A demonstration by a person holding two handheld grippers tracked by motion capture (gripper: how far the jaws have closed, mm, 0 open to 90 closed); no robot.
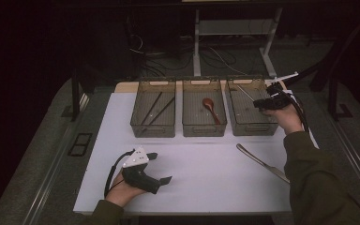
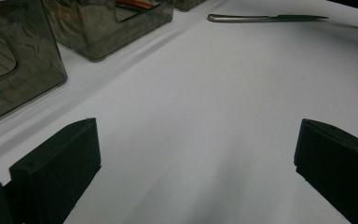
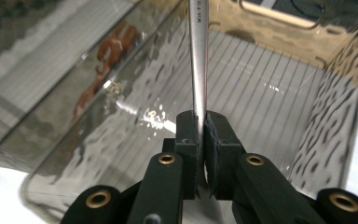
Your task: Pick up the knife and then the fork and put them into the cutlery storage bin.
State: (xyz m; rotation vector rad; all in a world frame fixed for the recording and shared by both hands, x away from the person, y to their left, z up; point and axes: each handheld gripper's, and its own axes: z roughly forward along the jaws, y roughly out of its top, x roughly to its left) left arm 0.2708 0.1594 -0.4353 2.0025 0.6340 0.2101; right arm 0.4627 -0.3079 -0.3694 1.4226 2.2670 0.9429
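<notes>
We hold a metal utensil handle [image 3: 198, 56] clenched between the fingers [image 3: 189, 133] of our right gripper [image 1: 268, 102], at the upper right of the high view, over the rightmost of three smoked-plastic bins [image 1: 252, 127]. In the right gripper view the handle rises straight up the middle of the frame from the pinch, so its long axis runs on from the gripper, out over the ribbed floor of the bin; which utensil it is we cannot tell, since its working end lies beyond the top edge. The piece hangs inside the bin's walls rather than over the tabletop [image 1: 201, 168], and we judge the coming move to be a lowering and release: what matters is that the handle lines up with the bin's length, not across it.

The middle bin [image 1: 204, 129] holds a red-brown spoon [image 1: 210, 108] and the left bin [image 1: 153, 129] dark chopsticks [image 1: 160, 110]. A table knife [image 1: 261, 162] lies bare on the tabletop at lower right, slanting from upper left to lower right, much nearer our right sleeve than our left gripper [image 1: 155, 169]. That gripper rests at lower centre-left, its fingers [image 2: 60, 161] spread wide with nothing between them, pointing toward the knife [image 2: 266, 18] at the top of its view.
</notes>
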